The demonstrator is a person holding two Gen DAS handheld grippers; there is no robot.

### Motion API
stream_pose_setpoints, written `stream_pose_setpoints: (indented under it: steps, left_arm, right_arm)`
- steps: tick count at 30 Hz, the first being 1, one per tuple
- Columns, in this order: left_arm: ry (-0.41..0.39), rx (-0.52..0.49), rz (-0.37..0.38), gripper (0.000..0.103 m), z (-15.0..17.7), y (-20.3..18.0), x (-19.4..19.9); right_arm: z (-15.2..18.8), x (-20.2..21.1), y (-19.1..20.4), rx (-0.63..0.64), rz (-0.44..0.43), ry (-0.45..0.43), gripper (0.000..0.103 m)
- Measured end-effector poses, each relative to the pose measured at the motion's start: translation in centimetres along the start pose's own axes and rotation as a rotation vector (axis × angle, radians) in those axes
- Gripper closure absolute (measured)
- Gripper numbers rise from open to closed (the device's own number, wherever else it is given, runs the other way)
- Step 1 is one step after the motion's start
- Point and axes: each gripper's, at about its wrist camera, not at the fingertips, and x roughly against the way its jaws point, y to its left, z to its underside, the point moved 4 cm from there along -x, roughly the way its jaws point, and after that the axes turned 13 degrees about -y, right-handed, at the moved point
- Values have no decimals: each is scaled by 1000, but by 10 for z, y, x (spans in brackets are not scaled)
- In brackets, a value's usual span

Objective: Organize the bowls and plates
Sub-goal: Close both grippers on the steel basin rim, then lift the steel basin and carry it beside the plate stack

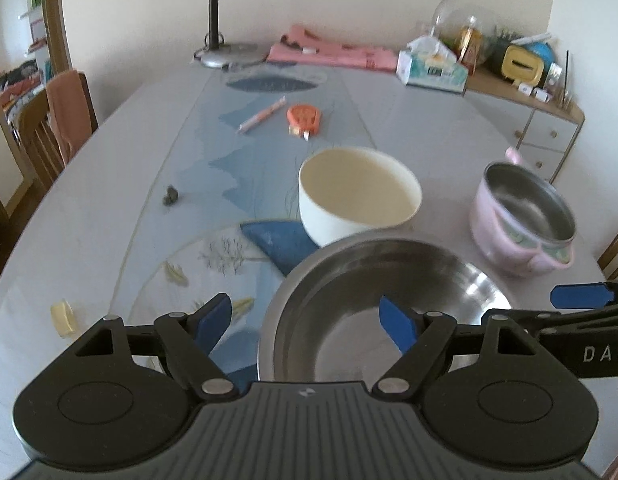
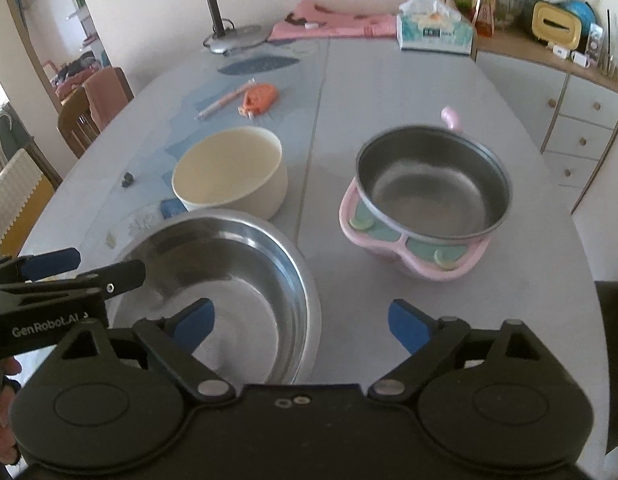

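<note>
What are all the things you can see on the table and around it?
steel bowl: 1, silver, nearest
cream bowl: 1, behind it
pink-cased steel bowl: 1, right
pen: 1, pink, mid-table
orange gadget: 1, beside pen
desk lamp: 1, grey, far end
pink cloth: 1, far end
tissue box: 1, far right
table: 1, grey
left gripper: open, over steel bowl's rim
right gripper: open

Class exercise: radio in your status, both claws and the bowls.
Left claw open, right claw open, both empty. Steel bowl nearest, cream bowl behind it, pink-cased bowl to the right. Nothing blocking.
</note>
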Motion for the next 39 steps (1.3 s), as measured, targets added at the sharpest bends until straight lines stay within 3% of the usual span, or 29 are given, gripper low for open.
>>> stream_pose_setpoints:
  steps: [2, 3, 6, 10, 15, 20, 29, 39]
  left_arm:
    - [22, -4, -2, 26, 3, 0, -6]
    - [37, -10, -6, 35, 5, 1, -9]
    - [79, -1, -6, 45, 10, 2, -16]
    - [121, 10, -7, 58, 14, 4, -23]
    - [151, 24, -22, 69, 17, 8, -25]
    - [171, 66, -31, 82, 17, 16, -23]
    - [169, 83, -47, 85, 19, 19, -7]
    - [164, 93, -53, 85, 20, 28, 38]
  right_arm:
    - [2, -4, 0, -3, -1, 15, 18]
    - [3, -6, 0, -5, -4, 22, 22]
    - [5, -10, 1, -3, -10, 39, 28]
    - [7, -13, 0, -6, -4, 55, 31]
    - [10, -16, -4, -20, 3, 83, 54]
    - [10, -12, -4, -36, 10, 86, 64]
    - [14, -2, 1, -27, 55, 98, 89]
    - [20, 37, 21, -26, 49, 95, 89]
